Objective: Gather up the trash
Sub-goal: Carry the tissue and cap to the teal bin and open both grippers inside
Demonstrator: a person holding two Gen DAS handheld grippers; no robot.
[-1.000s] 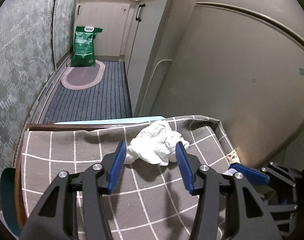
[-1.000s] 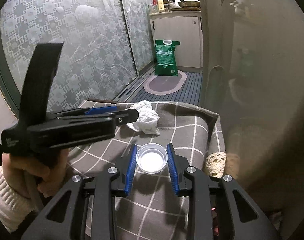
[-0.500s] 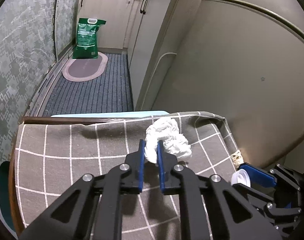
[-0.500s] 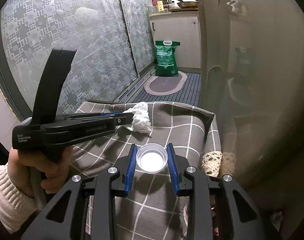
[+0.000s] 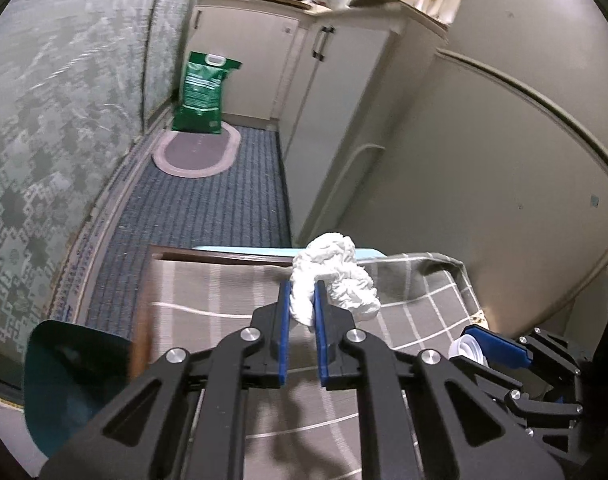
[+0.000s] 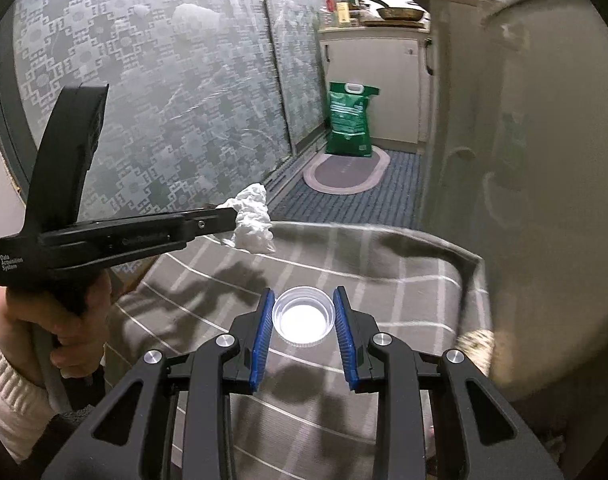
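Observation:
My left gripper (image 5: 302, 296) is shut on a crumpled white tissue (image 5: 336, 280) and holds it up above the grey checked cloth (image 5: 223, 304). From the right wrist view the tissue (image 6: 251, 220) hangs clear of the cloth at the left gripper's tip. My right gripper (image 6: 303, 312) is shut on a small clear plastic cup (image 6: 303, 317), held upright above the cloth (image 6: 384, 280). The cup's white rim (image 5: 466, 350) shows between blue pads at the lower right of the left wrist view.
A dark teal bin rim (image 5: 75, 368) sits at the left of the table. Beyond the table lies a striped blue floor mat (image 5: 207, 216), an oval rug (image 5: 197, 156) and a green bag (image 5: 201, 94). Pale cabinets (image 5: 344, 112) stand at the right. A rough crumbly lump (image 6: 474, 342) lies on the cloth's right edge.
My left gripper closed on the tissue and lifted it off the cloth. My right gripper kept hold of the cup and rose with it.

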